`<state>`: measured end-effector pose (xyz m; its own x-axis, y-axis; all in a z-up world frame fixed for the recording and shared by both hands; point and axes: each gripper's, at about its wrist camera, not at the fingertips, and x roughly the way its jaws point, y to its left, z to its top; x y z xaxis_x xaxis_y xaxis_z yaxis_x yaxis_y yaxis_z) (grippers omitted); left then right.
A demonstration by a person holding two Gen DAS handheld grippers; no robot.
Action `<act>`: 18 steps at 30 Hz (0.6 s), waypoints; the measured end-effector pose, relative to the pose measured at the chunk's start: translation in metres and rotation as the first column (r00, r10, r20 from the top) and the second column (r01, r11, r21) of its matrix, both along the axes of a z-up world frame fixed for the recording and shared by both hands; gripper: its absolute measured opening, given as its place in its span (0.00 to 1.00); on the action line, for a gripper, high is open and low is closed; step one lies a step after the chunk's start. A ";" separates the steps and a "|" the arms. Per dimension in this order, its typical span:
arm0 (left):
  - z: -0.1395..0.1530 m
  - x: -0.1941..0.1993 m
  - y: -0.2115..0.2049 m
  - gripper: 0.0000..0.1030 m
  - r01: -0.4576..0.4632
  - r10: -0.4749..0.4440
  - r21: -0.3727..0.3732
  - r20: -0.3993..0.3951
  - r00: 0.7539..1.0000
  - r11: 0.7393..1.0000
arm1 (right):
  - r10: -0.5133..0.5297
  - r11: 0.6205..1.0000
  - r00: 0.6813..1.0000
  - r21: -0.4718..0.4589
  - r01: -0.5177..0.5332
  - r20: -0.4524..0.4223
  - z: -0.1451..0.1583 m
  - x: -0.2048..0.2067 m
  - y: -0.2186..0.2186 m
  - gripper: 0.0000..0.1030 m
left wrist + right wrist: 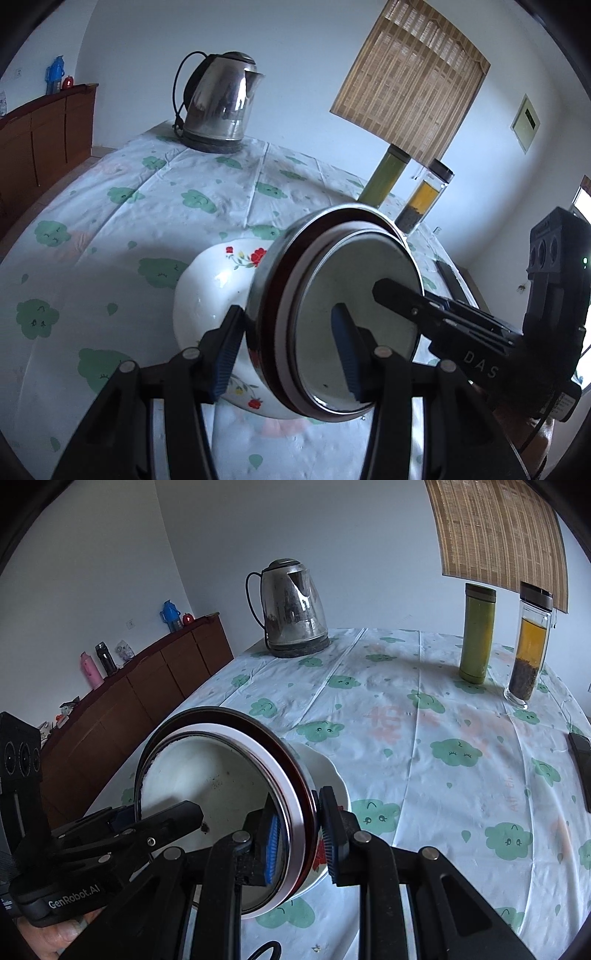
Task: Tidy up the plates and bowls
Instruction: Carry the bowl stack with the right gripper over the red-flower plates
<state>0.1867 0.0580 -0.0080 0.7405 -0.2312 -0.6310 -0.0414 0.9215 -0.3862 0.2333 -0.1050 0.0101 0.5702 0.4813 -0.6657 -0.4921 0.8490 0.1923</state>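
Observation:
A steel bowl [354, 306] with a white and dark red rim band sits nested in a white flowered bowl [210, 291], and the pair is tipped on edge above the tablecloth. My left gripper [286, 352] is shut on the stack: one finger is inside the steel bowl, the other on the white bowl's outside. My right gripper [303, 840] is shut on the steel bowl [221, 775] at its opposite rim, one pad inside and one outside; the white bowl [332, 771] shows behind it. Each view shows the other gripper reaching into the bowl: the right gripper [391, 291] and the left gripper [177, 819].
A steel kettle [291, 609] stands at the table's far side. A green flask [476, 635] and a glass tea bottle [528, 646] stand at the far right. A dark flat device [581, 760] lies by the right edge. A wooden sideboard [147, 686] lines the left wall.

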 end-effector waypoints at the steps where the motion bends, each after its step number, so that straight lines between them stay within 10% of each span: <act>1: -0.001 0.000 0.002 0.46 -0.004 0.004 -0.003 -0.003 1.000 1.000 | 0.003 1.000 1.000 0.001 -0.003 -0.001 0.000 0.000 0.002 0.22; 18: -0.022 0.008 0.004 0.45 0.010 -0.010 0.004 -0.058 0.998 1.000 | 0.008 1.000 0.998 -0.018 -0.009 -0.056 -0.013 0.011 0.011 0.21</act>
<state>0.1952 0.0615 -0.0301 0.7004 -0.2356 -0.6737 -0.0543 0.9236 -0.3794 0.2443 -0.0945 -0.0033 0.5279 0.4737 -0.7050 -0.4885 0.8483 0.2042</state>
